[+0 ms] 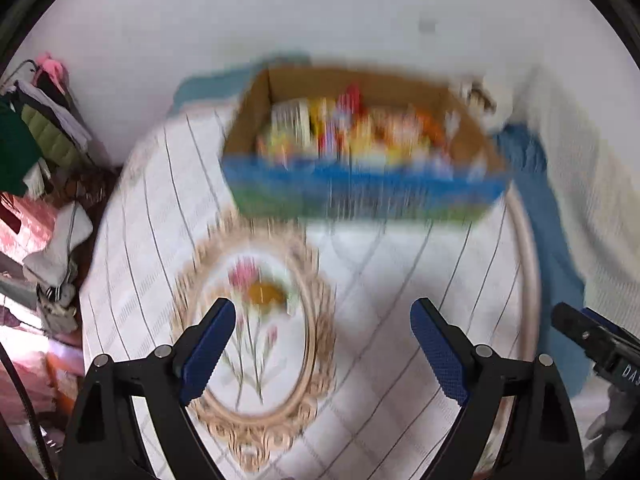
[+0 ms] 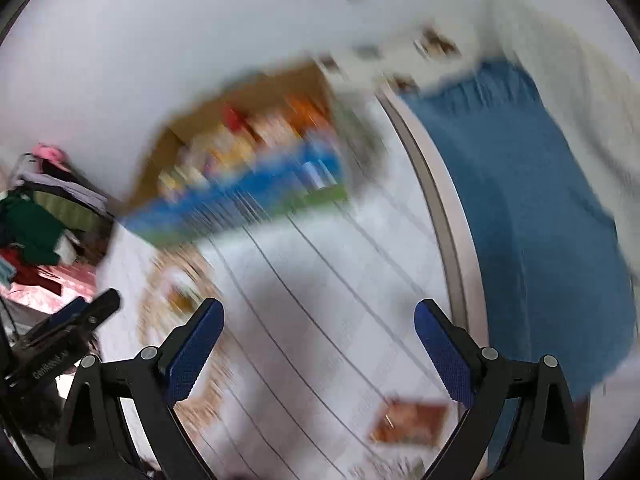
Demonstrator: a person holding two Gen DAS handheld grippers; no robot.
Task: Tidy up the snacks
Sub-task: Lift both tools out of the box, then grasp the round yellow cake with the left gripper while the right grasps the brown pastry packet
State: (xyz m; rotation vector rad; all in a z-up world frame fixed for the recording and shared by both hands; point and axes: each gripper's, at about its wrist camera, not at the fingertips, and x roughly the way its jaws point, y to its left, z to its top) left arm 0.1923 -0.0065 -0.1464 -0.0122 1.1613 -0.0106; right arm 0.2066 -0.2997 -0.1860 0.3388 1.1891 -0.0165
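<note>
Left wrist view: blue-fronted cardboard box of blurred, colourful snack packets; probably light, crinkly, best pinched at edges. My left gripper and right gripper: both spread, empty.

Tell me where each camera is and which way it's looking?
Left wrist: sits on the left gripper, looking forward and down over the table at the oval floral tray and the snack box; its own open fingers and the other gripper show.
Right wrist: sits on the right gripper, looking tilted over the same table toward the box; its open fingers and the other gripper show.
Shared: snack box, tray, striped tablecloth.
</note>
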